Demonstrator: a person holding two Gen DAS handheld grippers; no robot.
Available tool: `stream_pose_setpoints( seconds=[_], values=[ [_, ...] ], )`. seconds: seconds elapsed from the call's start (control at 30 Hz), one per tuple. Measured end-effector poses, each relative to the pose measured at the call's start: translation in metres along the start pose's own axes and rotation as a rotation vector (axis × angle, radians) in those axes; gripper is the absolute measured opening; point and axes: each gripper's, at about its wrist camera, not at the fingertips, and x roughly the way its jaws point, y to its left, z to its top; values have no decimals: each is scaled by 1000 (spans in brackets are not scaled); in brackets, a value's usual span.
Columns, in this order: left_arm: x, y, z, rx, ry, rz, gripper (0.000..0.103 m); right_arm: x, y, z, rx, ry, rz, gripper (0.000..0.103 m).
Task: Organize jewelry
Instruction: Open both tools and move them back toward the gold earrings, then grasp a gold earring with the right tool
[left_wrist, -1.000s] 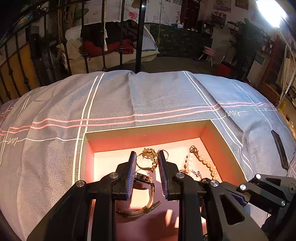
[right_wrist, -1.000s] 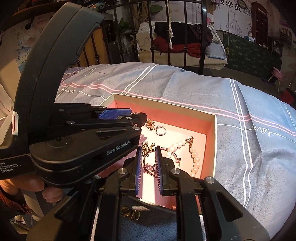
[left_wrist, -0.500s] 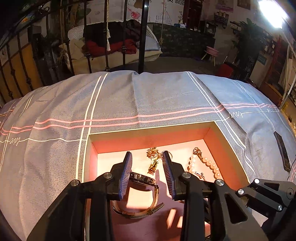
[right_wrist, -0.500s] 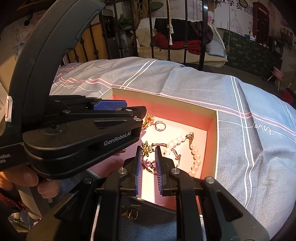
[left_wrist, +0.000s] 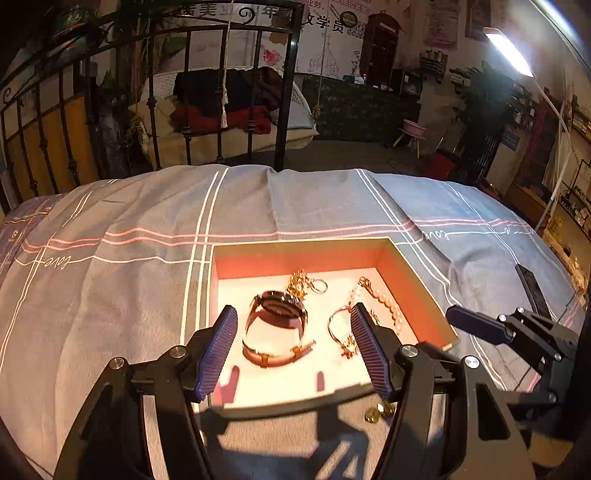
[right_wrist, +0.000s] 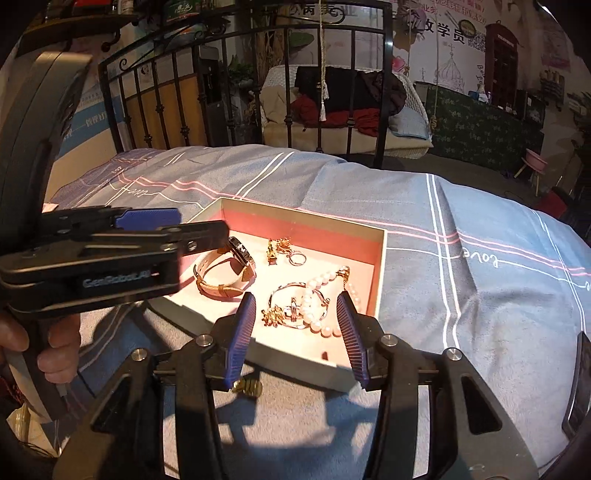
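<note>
An open pink-lined box (left_wrist: 413, 280) (right_wrist: 380, 266) lies on the bed. Inside are a gold watch with a tan strap (left_wrist: 277, 325) (right_wrist: 225, 273), a gold charm with a ring (left_wrist: 306, 284) (right_wrist: 284, 251), a gold bangle (left_wrist: 343, 332) (right_wrist: 291, 306) and a pearl bracelet (left_wrist: 384, 299) (right_wrist: 325, 302). My left gripper (left_wrist: 293, 354) is open and empty, above the box's near edge, in line with the watch. My right gripper (right_wrist: 295, 332) is open and empty, in line with the bangle and pearls. Small gold pieces (left_wrist: 378, 411) (right_wrist: 247, 387) lie on the sheet just outside the box's near wall.
The box sits on a grey-blue sheet with pink and white stripes (left_wrist: 147, 258). A black iron bed frame (left_wrist: 284, 92) stands at the far edge. A dark flat phone-like object (left_wrist: 532, 288) lies on the sheet to the right.
Both grippers opened wide and pulled back from the box. The watch has been let go by the left gripper and rests in the box; the bangle lies free before the right gripper.
</note>
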Motion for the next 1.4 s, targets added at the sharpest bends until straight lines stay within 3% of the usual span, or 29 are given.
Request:
stream_pose_setpoints(
  seconds=[0.13, 0.27, 0.43, 0.7, 1.0, 1.2, 1.37, 1.4],
  values=[
    [-14, -16, -39, 14, 20, -29, 64, -14, -16, -33, 48, 27, -35, 46],
    [-5, -35, -64, 39, 76, -53, 64, -12, -26, -55, 84, 72, -29, 46],
    [13, -44, -66, 55, 110, -47, 64, -9, -19, -64, 66, 87, -15, 46],
    [24, -27, -68, -28, 149, -26, 64, -4, -12, -64, 52, 102, -8, 46],
    [8, -8, -75, -42, 122, 71, 64, 3, 1, -61, 14, 122, 15, 49],
    [-2, -2, -84, -49, 96, 57, 63, 22, 24, -49, -70, 169, 57, 48],
    [0, -8, -83, -20, 102, 57, 63, 37, 33, -40, -102, 191, 79, 19],
    [0, -8, -83, -19, 102, 59, 63, 37, 33, -40, -105, 192, 85, 17]
  ],
)
